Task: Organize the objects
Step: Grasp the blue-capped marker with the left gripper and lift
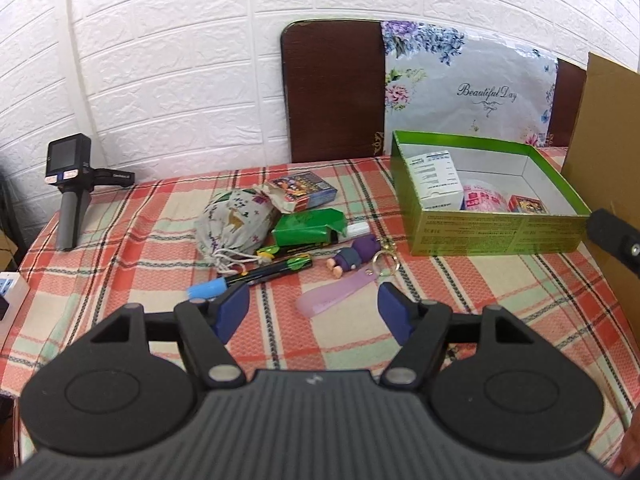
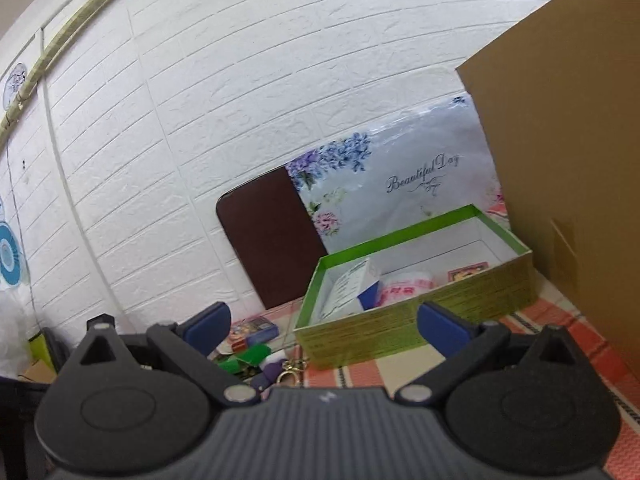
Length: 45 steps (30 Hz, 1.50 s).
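Open green cardboard box [image 1: 496, 232] with white inside, on checked red, cream and green tablecloth [image 1: 140, 240], taken as landmark. Inside box: white carton with printed label [image 1: 436, 180] leaning on left wall, pink-printed plastic packet [image 1: 486, 200] mid-floor, small red and yellow card box [image 1: 528, 204] to right of packet. Left of box, loose pile on cloth: colourful card pack [image 1: 306, 190] farthest back, pale printed drawstring pouch [image 1: 236, 220] beside it, green crumpled carton [image 1: 308, 228] in front, black marker with light blue cap [image 1: 248, 278] nearer still. Between pile and box: small purple toy figure [image 1: 352, 258] lying down, gold key ring [image 1: 386, 266] joined to translucent pink strap [image 1: 332, 300]. Behind box: dark brown board [image 1: 332, 92] and floral "Beautiful Day" bag [image 1: 468, 88] against white brick-pattern wall [image 1: 180, 60]. Right of box, touching or just beside: upright brown cardboard sheet [image 2: 560, 140]. Far left of box, at table edge: black handheld device with screen on grey handle [image 1: 70, 188]. Left gripper [image 1: 314, 308] released, blue pads apart, nothing between, hovering near strap. Right gripper [image 2: 324, 322] spread wide, empty, front of box, tilted.
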{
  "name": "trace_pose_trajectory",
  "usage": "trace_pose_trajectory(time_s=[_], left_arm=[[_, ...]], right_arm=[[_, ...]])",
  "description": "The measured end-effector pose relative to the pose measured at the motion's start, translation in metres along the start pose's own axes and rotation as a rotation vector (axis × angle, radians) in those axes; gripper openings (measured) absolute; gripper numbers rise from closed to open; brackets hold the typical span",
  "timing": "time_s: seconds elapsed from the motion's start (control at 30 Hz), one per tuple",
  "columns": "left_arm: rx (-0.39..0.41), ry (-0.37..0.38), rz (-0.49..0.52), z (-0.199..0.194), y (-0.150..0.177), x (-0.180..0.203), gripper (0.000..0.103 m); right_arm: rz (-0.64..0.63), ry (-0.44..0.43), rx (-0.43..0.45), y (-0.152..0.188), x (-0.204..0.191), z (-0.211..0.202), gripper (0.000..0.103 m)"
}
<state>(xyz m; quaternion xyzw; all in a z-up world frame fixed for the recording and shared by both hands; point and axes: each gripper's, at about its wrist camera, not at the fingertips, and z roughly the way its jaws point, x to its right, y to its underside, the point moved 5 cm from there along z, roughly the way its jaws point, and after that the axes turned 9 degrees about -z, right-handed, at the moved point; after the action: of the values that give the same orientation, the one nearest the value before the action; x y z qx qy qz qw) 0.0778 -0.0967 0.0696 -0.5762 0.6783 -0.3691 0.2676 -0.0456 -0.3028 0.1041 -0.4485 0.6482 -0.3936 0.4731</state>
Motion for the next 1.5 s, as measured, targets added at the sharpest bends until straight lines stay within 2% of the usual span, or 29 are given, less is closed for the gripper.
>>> trace_pose_trajectory(time_s=[0.1,0.23,0.4,0.53,0.63,0.7,0.77,0.8,0.87,0.93,1.03,1.1,1.17,1.23,1.27,1.3,1.37,1.43,1.5], left_arm=[[-0.006,-0.016,-0.016,0.003,0.003,-0.010,0.073],[-0.023,-0.035,-0.048,0.012,0.008,-0.030,0.073],[-0.083,-0.066,-0.126,0.032,0.021,-0.067,0.073],[-0.119,-0.048,-0.183,0.046,0.026,-0.091,0.073],[-0.139,-0.019,-0.234,0.057,0.024,-0.105,0.073],[-0.162,0.028,-0.281,0.066,0.019,-0.108,0.072],[-0.172,0.075,-0.295,0.073,0.015,-0.107,0.071],[-0.161,0.071,-0.290,0.076,0.011,-0.108,0.071],[-0.130,0.031,-0.275,0.083,0.003,-0.116,0.070],[-0.150,0.024,-0.309,0.093,-0.001,-0.130,0.069],[-0.231,0.086,-0.460,0.110,0.001,-0.154,0.069],[-0.272,0.149,-0.542,0.117,0.003,-0.160,0.069],[-0.275,0.189,-0.578,0.119,0.001,-0.157,0.069],[-0.288,0.226,-0.611,0.124,0.000,-0.153,0.071],[-0.291,0.233,-0.629,0.127,-0.001,-0.152,0.072],[-0.287,0.235,-0.637,0.129,-0.002,-0.152,0.072],[-0.278,0.232,-0.638,0.132,-0.004,-0.150,0.071],[-0.271,0.221,-0.624,0.131,-0.003,-0.146,0.070],[-0.268,0.197,-0.599,0.129,-0.002,-0.144,0.059]], right_arm=[[-0.057,0.012,0.011,0.002,-0.006,0.001,0.103],[-0.161,-0.029,-0.013,0.010,-0.025,0.004,0.103],[-0.248,-0.129,-0.138,0.035,-0.053,0.026,0.103],[-0.313,-0.218,-0.244,0.056,-0.073,0.043,0.102],[-0.397,-0.277,-0.295,0.070,-0.088,0.057,0.087],[-0.471,-0.301,-0.314,0.076,-0.098,0.068,0.071],[-0.509,-0.318,-0.329,0.079,-0.104,0.082,0.061],[-0.518,-0.330,-0.339,0.078,-0.107,0.090,0.058],[-0.562,-0.375,-0.346,0.075,-0.119,0.108,0.053],[-0.669,-0.409,-0.320,0.074,-0.137,0.125,0.051],[-0.795,-0.451,-0.308,0.078,-0.162,0.157,0.046],[-0.850,-0.505,-0.360,0.085,-0.173,0.183,0.046],[-0.898,-0.549,-0.408,0.095,-0.181,0.203,0.043],[-0.973,-0.595,-0.434,0.108,-0.187,0.214,0.044],[-0.980,-0.623,-0.426,0.109,-0.188,0.215,0.039],[-0.961,-0.647,-0.452,0.109,-0.189,0.215,0.029],[-0.906,-0.699,-0.510,0.109,-0.192,0.210,0.019],[-0.847,-0.742,-0.538,0.116,-0.195,0.192,0.018],[-0.759,-0.780,-0.552,0.120,-0.197,0.174,0.018]])
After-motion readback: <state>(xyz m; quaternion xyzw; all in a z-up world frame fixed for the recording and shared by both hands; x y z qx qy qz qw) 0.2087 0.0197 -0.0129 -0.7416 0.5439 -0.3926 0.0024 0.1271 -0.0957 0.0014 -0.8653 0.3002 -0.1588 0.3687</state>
